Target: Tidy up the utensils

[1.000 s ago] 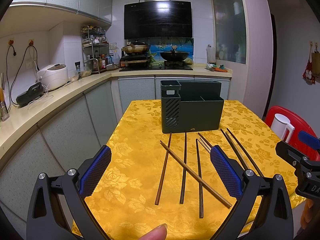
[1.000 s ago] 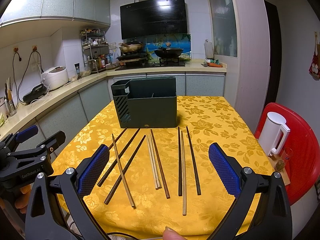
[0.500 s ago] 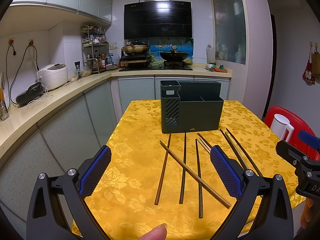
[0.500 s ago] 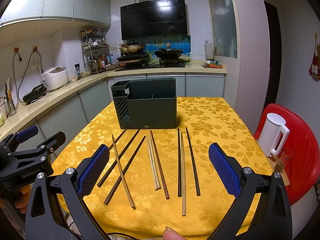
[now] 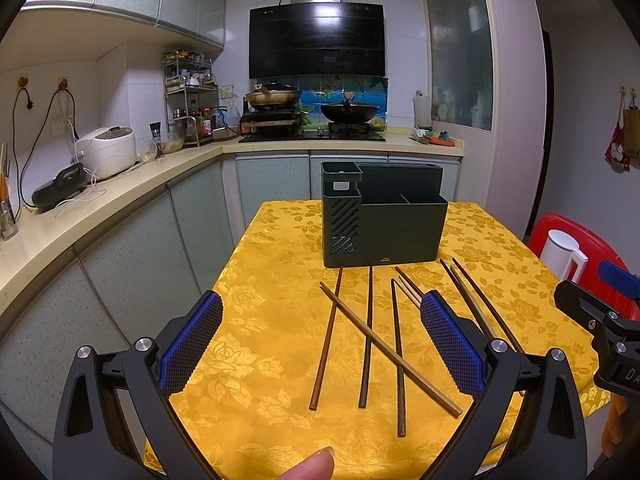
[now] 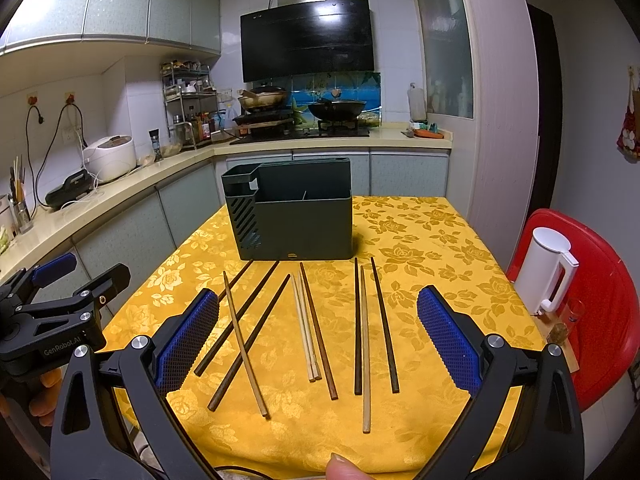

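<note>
On a gold floral tablecloth (image 6: 420, 256), the left gripper (image 5: 320, 340) and right gripper (image 6: 318, 334) hover with jaws spread wide, holding nothing. Loose chopsticks (image 6: 316, 328) lie fanned across mid-frame between the blue pads; the dark utensil holder (image 6: 290, 208) stands just behind them, centre frame.
</note>
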A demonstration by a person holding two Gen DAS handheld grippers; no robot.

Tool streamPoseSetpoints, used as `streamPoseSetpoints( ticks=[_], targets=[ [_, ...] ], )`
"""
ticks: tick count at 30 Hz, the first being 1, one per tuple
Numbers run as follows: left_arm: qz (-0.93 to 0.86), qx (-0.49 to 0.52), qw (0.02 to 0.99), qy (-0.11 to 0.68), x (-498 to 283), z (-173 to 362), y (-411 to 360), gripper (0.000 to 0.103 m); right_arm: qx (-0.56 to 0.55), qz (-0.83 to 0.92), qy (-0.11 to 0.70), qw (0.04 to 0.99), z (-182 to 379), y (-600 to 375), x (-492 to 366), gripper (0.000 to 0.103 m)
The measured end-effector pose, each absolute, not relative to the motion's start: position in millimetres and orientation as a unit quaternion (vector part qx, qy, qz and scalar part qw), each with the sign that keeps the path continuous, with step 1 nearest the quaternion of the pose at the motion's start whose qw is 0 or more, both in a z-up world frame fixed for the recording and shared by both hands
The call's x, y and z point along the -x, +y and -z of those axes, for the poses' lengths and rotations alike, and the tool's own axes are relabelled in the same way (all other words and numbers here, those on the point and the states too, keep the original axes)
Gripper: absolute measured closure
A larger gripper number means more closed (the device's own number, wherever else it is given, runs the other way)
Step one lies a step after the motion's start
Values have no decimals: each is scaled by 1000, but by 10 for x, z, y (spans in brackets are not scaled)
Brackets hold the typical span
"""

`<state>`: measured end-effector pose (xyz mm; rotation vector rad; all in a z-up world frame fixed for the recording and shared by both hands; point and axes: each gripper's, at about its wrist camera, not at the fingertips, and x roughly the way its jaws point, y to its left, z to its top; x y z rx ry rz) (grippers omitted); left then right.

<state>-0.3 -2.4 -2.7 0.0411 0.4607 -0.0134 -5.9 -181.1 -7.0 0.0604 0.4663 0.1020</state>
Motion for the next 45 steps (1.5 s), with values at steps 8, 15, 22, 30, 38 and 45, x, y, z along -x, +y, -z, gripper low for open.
streamPoseSetpoints(
  ticks=[8,15,22,30,38,45],
  targets=[
    [6,-19,973,228,2,35,-26,7,-30,-50,230,971,100,-1801,63,6],
    [7,-19,973,230,11,48,-27,7,-29,-50,230,971,68,-1800,62,6],
    [8,-18,972,233,-21,53,-26,7,-29,-50,230,971,67,-1802,60,6],
    [-2,0,967,256,-158,46,197,7,-22,-41,244,969,183,-1966,-19,6],
    [-1,5,945,327,-386,425,460,7,-11,-12,270,963,494,-2265,-146,6],
    [16,-12,926,377,-508,925,431,8,-9,-1,312,950,900,-2480,-228,6]
  ],
)
